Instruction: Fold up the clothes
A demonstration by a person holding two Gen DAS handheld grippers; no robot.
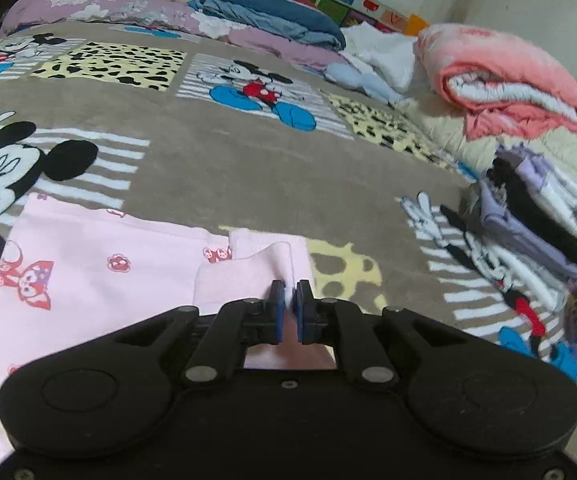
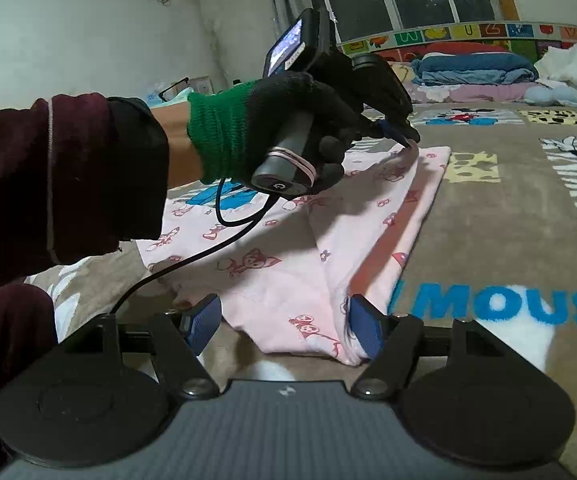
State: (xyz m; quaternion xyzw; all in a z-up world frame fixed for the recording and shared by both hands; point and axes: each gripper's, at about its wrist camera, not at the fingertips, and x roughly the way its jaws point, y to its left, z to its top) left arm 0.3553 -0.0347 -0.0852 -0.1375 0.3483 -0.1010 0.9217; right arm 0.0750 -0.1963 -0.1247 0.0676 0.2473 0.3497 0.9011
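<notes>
A pink printed garment (image 1: 100, 268) lies flat on the cartoon bedspread, partly folded over itself. My left gripper (image 1: 291, 300) is shut on a raised fold at its far corner; the right wrist view shows the same gripper (image 2: 408, 142) pinching that pink garment (image 2: 288, 276) while a gloved hand (image 2: 308, 120) holds it. At the garment's near end my right gripper (image 2: 284, 322) stands open, its blue fingers (image 2: 362, 326) on either side of the cloth edge, the right one touching the folded hem.
A stack of folded clothes (image 1: 544, 232) sits at the right of the bed. Rolled pink and cream blankets (image 1: 500, 84) and blue bedding (image 1: 272, 12) lie further back. A dark red sleeve (image 2: 56, 176) and a black cable (image 2: 224, 236) cross the left.
</notes>
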